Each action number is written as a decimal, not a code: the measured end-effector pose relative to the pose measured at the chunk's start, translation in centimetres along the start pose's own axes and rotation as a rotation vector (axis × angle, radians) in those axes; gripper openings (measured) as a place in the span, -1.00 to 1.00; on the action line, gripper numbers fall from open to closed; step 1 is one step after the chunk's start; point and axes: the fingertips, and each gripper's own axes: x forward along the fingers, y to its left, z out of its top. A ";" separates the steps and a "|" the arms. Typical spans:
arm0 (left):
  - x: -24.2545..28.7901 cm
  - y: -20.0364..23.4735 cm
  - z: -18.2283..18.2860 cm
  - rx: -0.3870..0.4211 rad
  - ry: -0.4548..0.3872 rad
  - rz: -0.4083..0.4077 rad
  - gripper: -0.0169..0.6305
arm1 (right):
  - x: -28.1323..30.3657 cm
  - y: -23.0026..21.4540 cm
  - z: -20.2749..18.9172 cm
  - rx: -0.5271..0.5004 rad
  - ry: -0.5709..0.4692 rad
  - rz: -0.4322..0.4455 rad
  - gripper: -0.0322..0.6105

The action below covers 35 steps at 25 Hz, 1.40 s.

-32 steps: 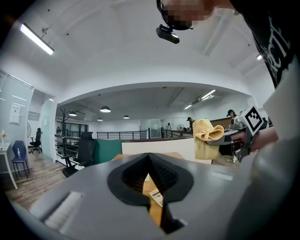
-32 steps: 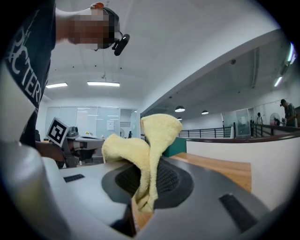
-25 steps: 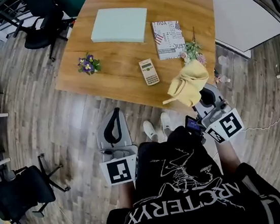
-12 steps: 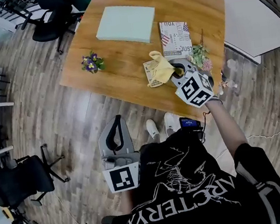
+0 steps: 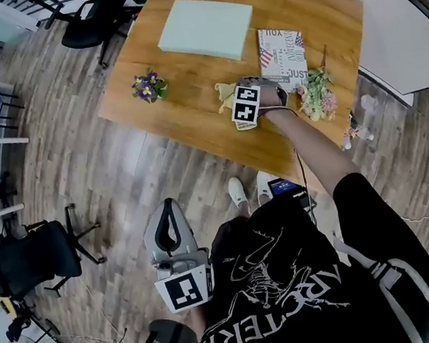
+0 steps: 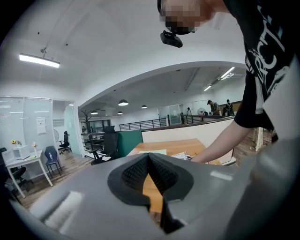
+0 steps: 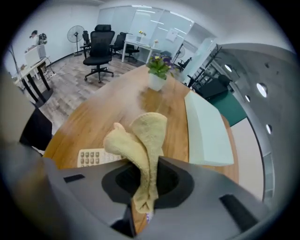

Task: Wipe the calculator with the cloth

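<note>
In the right gripper view, my right gripper (image 7: pixel 143 161) is shut on a yellow cloth (image 7: pixel 140 136) whose folds stick up past the jaws. The beige calculator (image 7: pixel 93 157) lies flat on the wooden table (image 7: pixel 93 117), just beyond the jaws to the left, with the cloth over its right end. The head view shows the right gripper (image 5: pixel 231 103) low over the table's near middle, with a bit of cloth (image 5: pixel 224 92) showing; its marker cube hides the calculator. My left gripper (image 5: pixel 169 204) hangs off the table above the floor, its jaws (image 6: pixel 149 157) shut on nothing.
A pale green flat box (image 5: pixel 206 29) lies at the table's far side, with a printed magazine (image 5: pixel 281 52) to its right. A purple flower pot (image 5: pixel 149 87) stands left of the gripper and a flower bunch (image 5: pixel 318 94) on the right. Office chairs (image 5: pixel 31 265) stand on the floor.
My right gripper has carried the cloth from the table's near right edge leftward and down onto the calculator. The left gripper has stayed low by the person's side.
</note>
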 end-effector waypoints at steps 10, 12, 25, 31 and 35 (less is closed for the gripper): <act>0.1 -0.3 -0.8 0.015 0.023 -0.007 -0.91 | 1.6 2.4 -0.6 -0.052 0.037 0.064 -0.72; 0.5 -0.6 -0.2 0.015 0.005 -0.023 -0.91 | 0.9 3.5 -0.7 -0.064 0.037 0.100 -0.72; 1.4 -2.0 1.3 -0.014 -0.076 -0.101 -0.91 | -2.3 12.7 -1.6 -0.069 0.017 0.184 -0.72; 0.8 -1.8 1.0 -0.010 -0.087 -0.112 -0.91 | -3.0 16.5 -1.4 -0.081 0.035 0.251 -0.72; 0.5 -1.6 0.9 -0.011 -0.097 -0.113 -0.91 | -2.6 18.7 -2.0 -0.065 0.044 0.282 -0.72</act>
